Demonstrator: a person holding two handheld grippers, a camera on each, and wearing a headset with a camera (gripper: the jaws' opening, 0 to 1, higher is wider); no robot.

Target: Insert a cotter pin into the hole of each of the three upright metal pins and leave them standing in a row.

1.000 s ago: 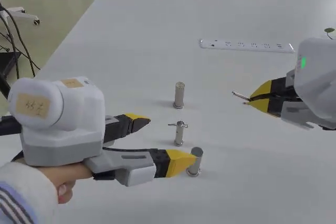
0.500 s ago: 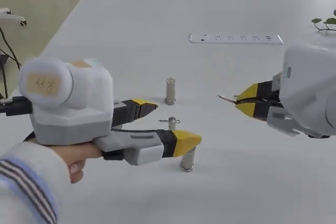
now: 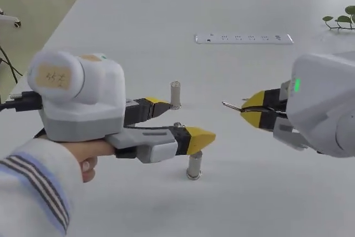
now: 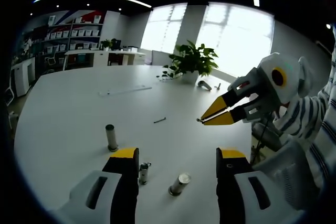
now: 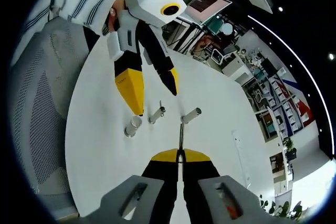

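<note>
On the white table [image 3: 249, 192], only the middle short silver metal pin [image 4: 142, 172] was done, two stood bare, the right gripper [image 3: 243, 109] pinched a thin wire cotter pin [image 3: 230, 105], and the left gripper [image 3: 191, 120] hung wide open, empty.

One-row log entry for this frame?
left gripper: open | right gripper: shut on cotter pin | middle metal pin: cotter fitted | near metal pin, far metal pin: bare
</note>
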